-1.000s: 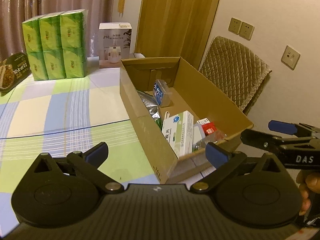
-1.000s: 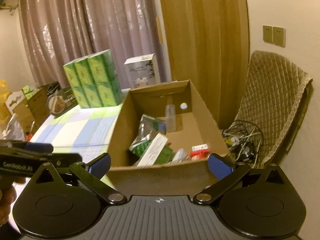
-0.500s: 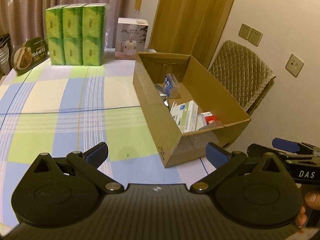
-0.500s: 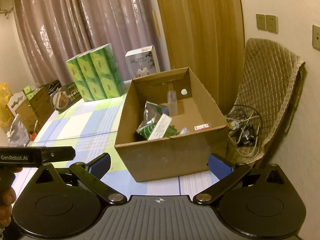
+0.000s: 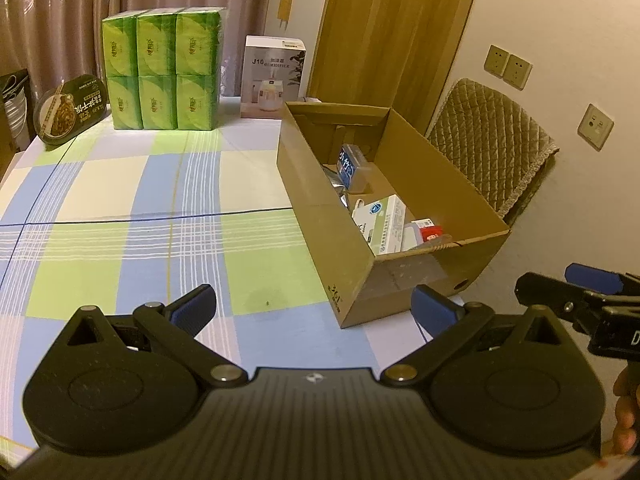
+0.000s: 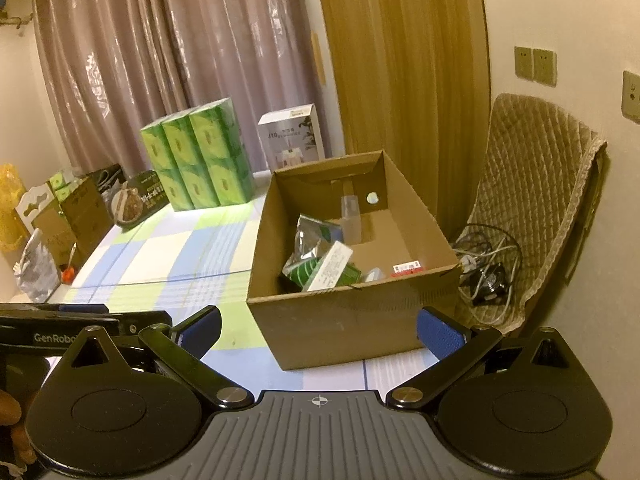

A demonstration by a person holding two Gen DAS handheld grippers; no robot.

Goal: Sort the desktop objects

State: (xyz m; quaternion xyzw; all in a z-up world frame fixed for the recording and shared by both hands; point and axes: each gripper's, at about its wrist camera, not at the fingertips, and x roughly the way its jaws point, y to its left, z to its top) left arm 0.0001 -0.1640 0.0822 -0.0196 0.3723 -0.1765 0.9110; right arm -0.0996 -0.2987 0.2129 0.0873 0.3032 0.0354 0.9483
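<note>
Your left gripper (image 5: 312, 306) and right gripper (image 6: 318, 330): both wide, empty. Risk: the cardboard box (image 6: 352, 316) overhangs the table edge; nudging could tip it.

Left wrist view: above near table edge, facing cardboard box (image 5: 400, 216) from left. Right wrist view: lower, box (image 6: 348, 312) head-on. Both share box.

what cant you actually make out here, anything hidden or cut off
- Cardboard box floor: in the left wrist view its near wall hides the low contents; the white carton and red pack show only partly.
- Print on the carton: too small in the right wrist view.
- Right claw: cut off by the left view's right edge.
- Left claw: only a sliver, behind the right claw's body.
</note>
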